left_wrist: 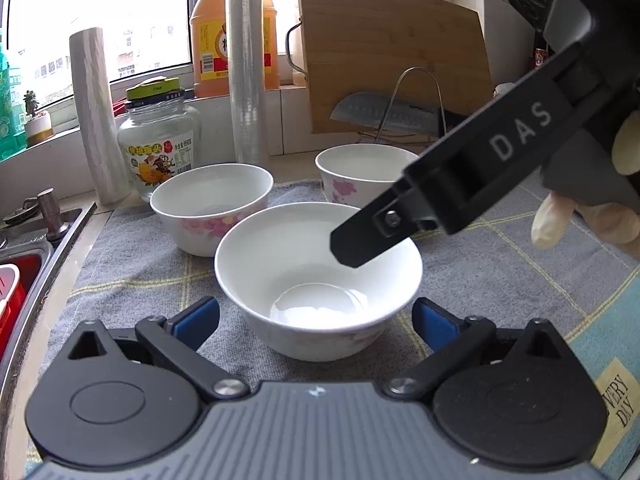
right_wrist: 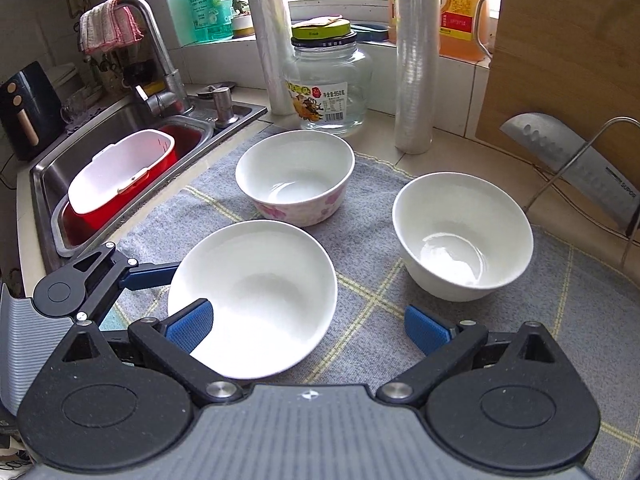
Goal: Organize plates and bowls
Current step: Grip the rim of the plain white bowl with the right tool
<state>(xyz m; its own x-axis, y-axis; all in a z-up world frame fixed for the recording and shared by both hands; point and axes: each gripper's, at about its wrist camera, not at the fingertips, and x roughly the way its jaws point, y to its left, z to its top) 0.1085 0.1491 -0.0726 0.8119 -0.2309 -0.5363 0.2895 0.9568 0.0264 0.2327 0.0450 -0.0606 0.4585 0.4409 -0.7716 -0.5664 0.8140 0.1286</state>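
Note:
Three white bowls with pink flowers stand on a grey cloth. In the left wrist view the near bowl sits between my open left gripper's blue pads, untouched. Two more bowls stand behind, one to the left and one to the right. My right gripper's black finger hangs over the near bowl's right rim. In the right wrist view my right gripper is open, its left pad over the near bowl. The other bowls stand at centre and right. The left gripper reaches in at the left.
A steel sink with a red and white tub lies left of the cloth. A glass jar, two film rolls, an oil bottle, a cutting board and a cleaver on a wire rack stand behind.

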